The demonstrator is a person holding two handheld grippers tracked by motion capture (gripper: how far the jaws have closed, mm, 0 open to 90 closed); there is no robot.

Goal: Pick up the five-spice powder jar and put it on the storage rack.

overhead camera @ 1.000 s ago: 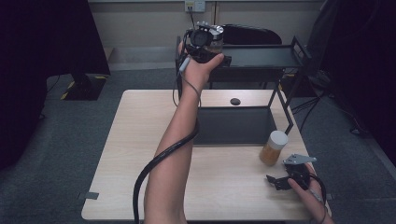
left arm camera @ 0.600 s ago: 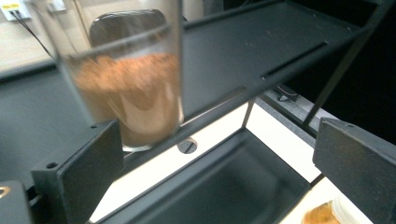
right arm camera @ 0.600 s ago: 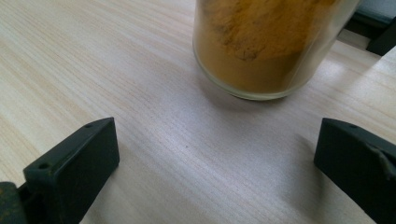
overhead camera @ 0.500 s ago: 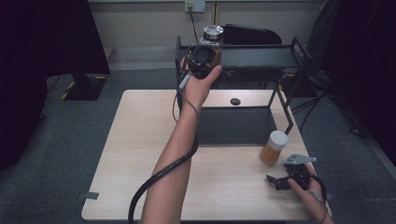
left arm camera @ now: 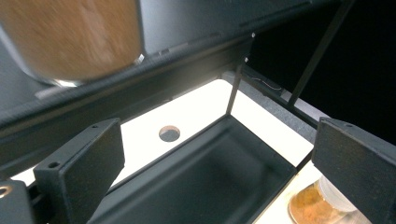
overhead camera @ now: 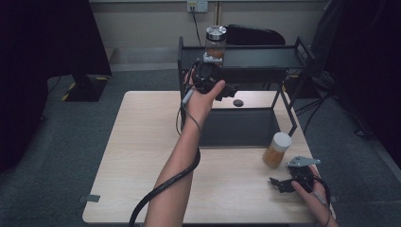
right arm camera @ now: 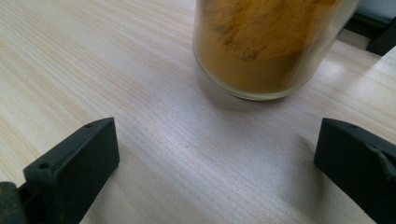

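Observation:
A glass jar with a silver lid point(overhead camera: 215, 41) and brown contents stands on the top shelf point(overhead camera: 265, 56) of a black rack. My left gripper point(overhead camera: 224, 90) hangs just below and in front of it, open; its jaws have just been closing a little with nothing between them. In the left gripper view the jar point(left arm camera: 70, 37) sits up at the left, above the gripper point(left arm camera: 217, 140). A second jar, white-lidded with orange powder point(overhead camera: 276, 149), stands on the table. My right gripper point(overhead camera: 283, 176) rests open just short of this jar point(right arm camera: 266, 42), not touching it.
The rack's lower tray point(overhead camera: 236, 127) lies on the wooden table point(overhead camera: 142, 142) under the shelf. A round hole point(overhead camera: 238, 102) is in the tabletop behind it. A black bag point(overhead camera: 255, 35) sits behind the rack. A cable point(overhead camera: 161, 189) trails along the left forearm.
The left gripper has let go of the silver-lidded jar on the top shelf and dropped below the shelf edge. The right gripper has stayed put.

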